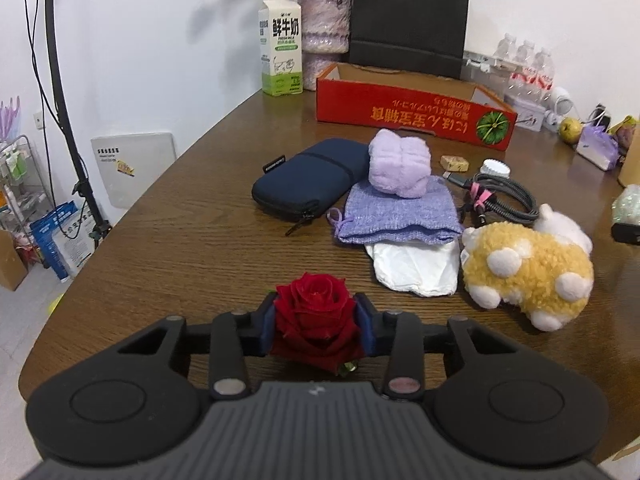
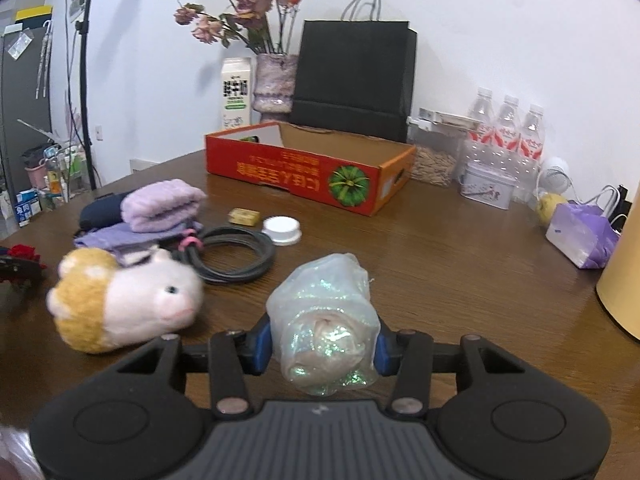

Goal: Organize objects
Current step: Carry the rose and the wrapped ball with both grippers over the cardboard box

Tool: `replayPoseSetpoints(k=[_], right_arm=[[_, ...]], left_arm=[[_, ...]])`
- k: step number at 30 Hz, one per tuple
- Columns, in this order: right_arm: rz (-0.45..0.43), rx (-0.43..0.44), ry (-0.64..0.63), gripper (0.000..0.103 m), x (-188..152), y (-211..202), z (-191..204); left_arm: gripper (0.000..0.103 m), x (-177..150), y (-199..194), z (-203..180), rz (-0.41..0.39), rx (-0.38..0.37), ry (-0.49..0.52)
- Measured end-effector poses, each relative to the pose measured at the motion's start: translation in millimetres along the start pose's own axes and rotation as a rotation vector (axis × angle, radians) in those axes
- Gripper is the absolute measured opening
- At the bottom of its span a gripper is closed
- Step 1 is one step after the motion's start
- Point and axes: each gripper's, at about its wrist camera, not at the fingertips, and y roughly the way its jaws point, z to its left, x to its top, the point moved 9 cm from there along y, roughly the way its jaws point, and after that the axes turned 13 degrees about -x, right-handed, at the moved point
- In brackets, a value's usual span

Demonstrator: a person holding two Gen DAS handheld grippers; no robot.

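In the left wrist view my left gripper is shut on a red rose head, its blue pads pressing both sides, low over the brown table. The right gripper is shut on a pale flower wrapped in glittery clear film. An open red cardboard box sits at the back. Between lie a navy zip case, a lilac towel roll on a purple cloth pouch, a white sheet, a yellow and white plush toy, and a coiled cable.
A milk carton, a vase with dried flowers and a black paper bag stand behind the box. Water bottles, a tin and a purple gift bag are at the right. A white cap lies by the cable.
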Motion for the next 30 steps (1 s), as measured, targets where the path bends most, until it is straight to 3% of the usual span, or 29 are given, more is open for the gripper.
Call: replayPoseSetpoints(k=[18, 30], right_arm=[[-0.050, 0.006, 0.048, 0.046, 26, -37, 75], [-0.060, 0.035, 0.056, 0.046, 47, -29, 112]], left_arm=[[0.039, 28, -6, -16, -0.058, -0.142, 0.082], [0.039, 61, 7, -38, -0.099, -0.204, 0.109]])
